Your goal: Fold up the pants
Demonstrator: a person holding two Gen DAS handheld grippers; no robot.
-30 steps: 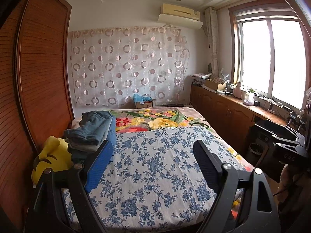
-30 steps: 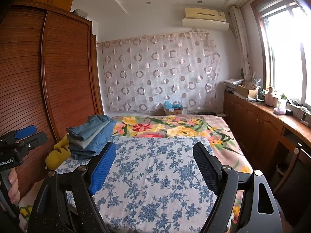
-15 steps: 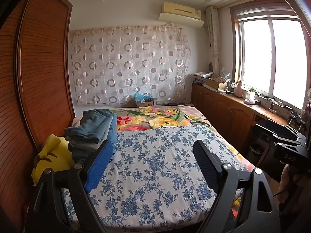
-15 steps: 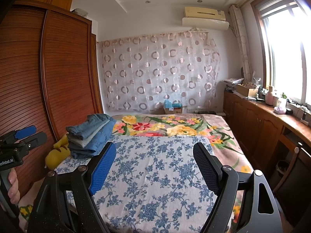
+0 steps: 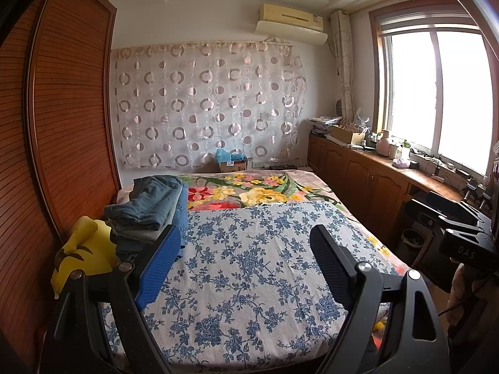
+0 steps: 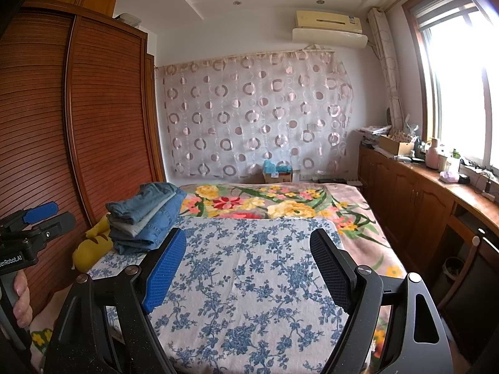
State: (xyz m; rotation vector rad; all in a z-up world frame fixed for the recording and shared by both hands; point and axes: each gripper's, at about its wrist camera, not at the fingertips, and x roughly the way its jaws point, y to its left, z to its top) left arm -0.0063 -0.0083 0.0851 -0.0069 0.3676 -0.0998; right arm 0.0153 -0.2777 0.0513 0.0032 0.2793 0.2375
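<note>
1 stack of folded pants (image 5: 152, 212) lies at the bed's left edge, about halfway along it, on the far left corner of the blue-flowered sheet (image 5: 249, 265). At least 4 pieces are piled in it, though the lower layers are hard to separate. Each piece runs lengthwise toward the far curtained wall, the top 1 skewed slightly. 1 yellow plush toy (image 5: 84, 258) touches the stack on the near side, against the wardrobe (image 5: 62, 124). The rest of the sheet lies flat and bare from the stack to the bed's right and near edges.

2 grippers hover over the bed's near edge: the left gripper (image 5: 246, 265) and the right gripper (image 6: 249, 268), both with jaws spread wide and nothing between them.
</note>
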